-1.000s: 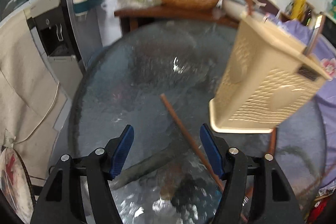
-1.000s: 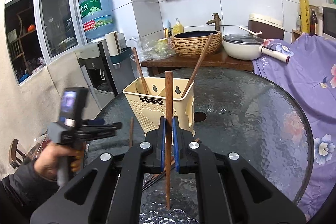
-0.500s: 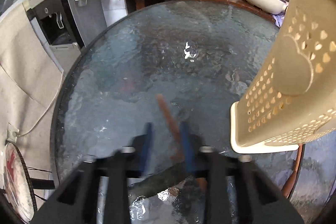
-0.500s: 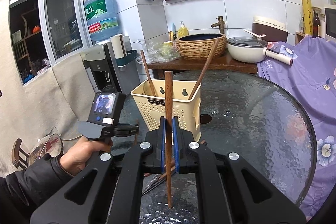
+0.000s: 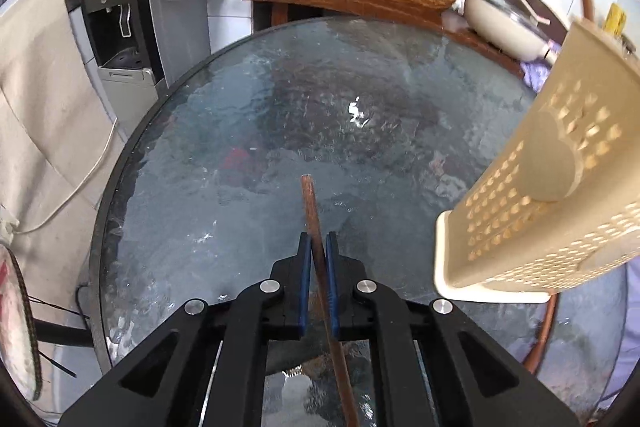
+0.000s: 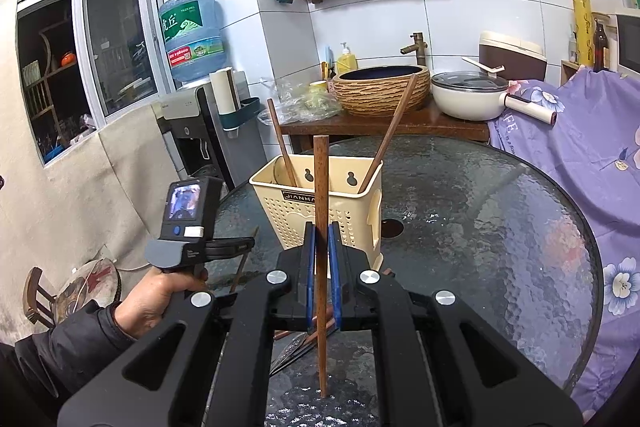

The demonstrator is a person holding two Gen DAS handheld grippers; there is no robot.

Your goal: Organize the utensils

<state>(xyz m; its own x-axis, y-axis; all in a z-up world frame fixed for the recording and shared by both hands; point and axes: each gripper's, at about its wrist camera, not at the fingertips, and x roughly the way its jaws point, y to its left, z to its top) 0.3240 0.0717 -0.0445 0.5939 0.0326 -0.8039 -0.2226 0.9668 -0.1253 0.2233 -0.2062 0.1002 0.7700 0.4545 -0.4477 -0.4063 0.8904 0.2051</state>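
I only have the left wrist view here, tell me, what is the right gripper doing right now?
Observer: The right gripper is shut on a wooden chopstick, holding it upright in front of the cream utensil basket.
Operator: Is anything already in that basket?
Observer: Yes, two chopsticks lean inside it, one at the left, one at the right.
Operator: Any utensils left on the table I can't see?
Observer: Some lie on the glass table just behind the right gripper's fingers, including dark metal pieces; what they are is hard to tell.
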